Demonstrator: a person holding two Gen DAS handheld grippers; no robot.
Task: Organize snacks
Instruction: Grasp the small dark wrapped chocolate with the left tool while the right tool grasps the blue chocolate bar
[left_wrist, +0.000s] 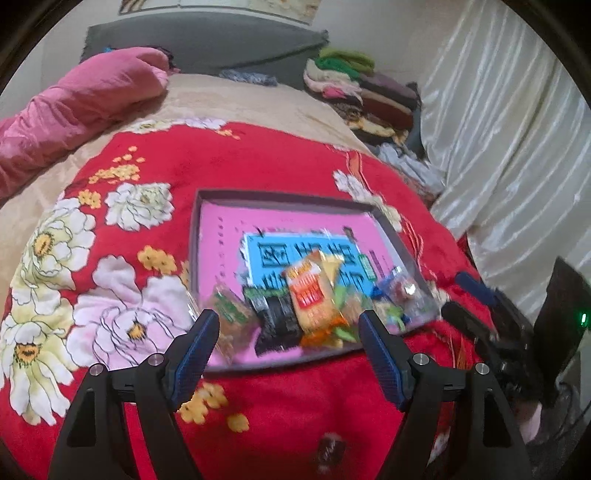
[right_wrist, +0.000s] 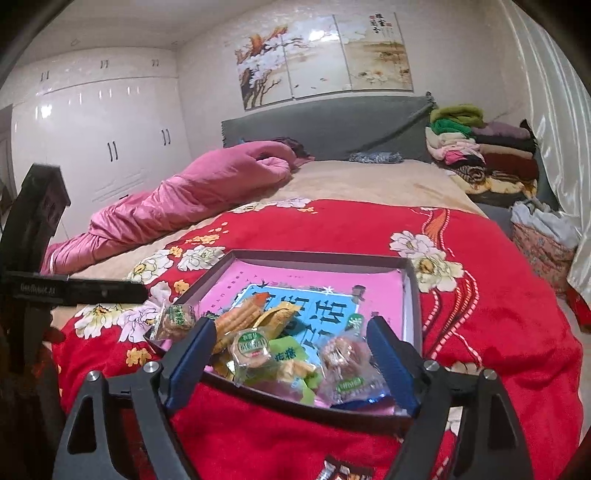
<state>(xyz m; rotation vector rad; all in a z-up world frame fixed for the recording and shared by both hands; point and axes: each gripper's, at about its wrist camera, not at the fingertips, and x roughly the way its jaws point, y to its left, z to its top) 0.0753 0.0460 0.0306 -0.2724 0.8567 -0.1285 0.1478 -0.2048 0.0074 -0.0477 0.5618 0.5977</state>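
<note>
Snacks (left_wrist: 314, 299) lay heaped in the near end of the box lid (left_wrist: 280, 195) on the red blanket (left_wrist: 258, 162), gathered there to keep them together. Left gripper (left_wrist: 290, 332) and right gripper (right_wrist: 291, 339) hovered before the lid, both released and empty.

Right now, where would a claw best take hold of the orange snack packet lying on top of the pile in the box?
Grip the orange snack packet across its long sides, coming from above: it lies flat on top of the other wrappers, so its edges are exposed.
</note>
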